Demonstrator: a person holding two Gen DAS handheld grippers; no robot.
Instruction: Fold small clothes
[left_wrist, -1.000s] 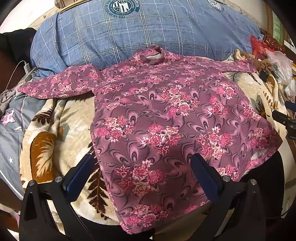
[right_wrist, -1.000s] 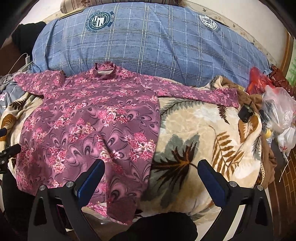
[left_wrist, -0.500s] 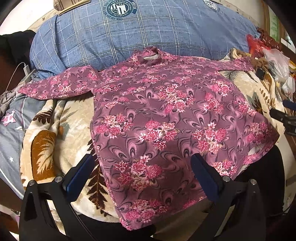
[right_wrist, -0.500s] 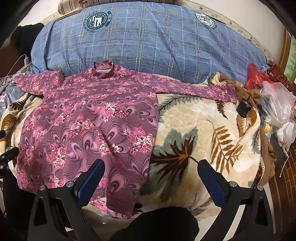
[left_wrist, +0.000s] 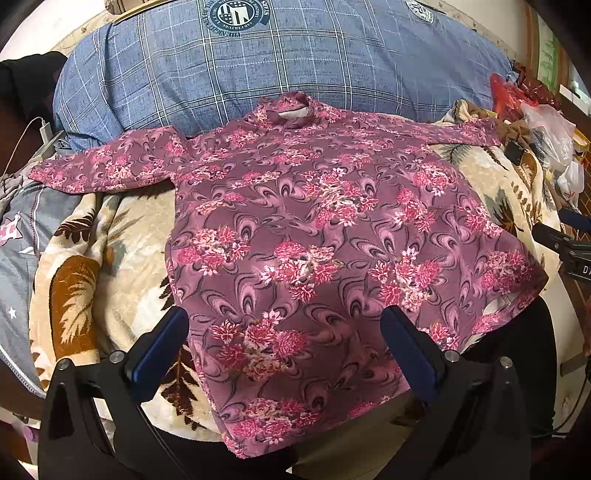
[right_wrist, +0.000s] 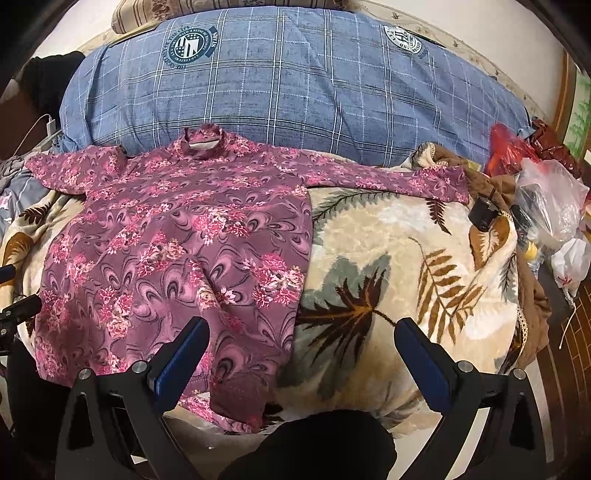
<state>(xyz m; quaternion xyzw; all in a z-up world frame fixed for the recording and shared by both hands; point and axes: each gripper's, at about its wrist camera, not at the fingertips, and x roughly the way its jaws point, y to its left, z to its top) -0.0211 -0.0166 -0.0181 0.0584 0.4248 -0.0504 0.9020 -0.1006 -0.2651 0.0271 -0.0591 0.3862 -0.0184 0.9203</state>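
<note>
A small purple long-sleeved top with pink flowers (left_wrist: 314, 236) lies spread flat, front up, on a beige leaf-print blanket (left_wrist: 122, 258). Its collar points away from me and both sleeves stretch out sideways. It also shows in the right wrist view (right_wrist: 184, 251), left of centre. My left gripper (left_wrist: 284, 332) is open and empty, hovering over the top's lower hem. My right gripper (right_wrist: 301, 343) is open and empty, above the top's right hem edge and the blanket (right_wrist: 388, 266).
A large blue checked pillow (left_wrist: 280, 62) lies behind the top. Plastic bags and clutter (right_wrist: 546, 199) sit at the right edge of the bed. A grey garment (left_wrist: 22, 229) lies at the left. A white charger cable (left_wrist: 40, 129) hangs at the far left.
Both grippers have shifted slightly, so the top sits a little lower and further left in both views. The top itself lies unchanged. Both grippers stay open.
</note>
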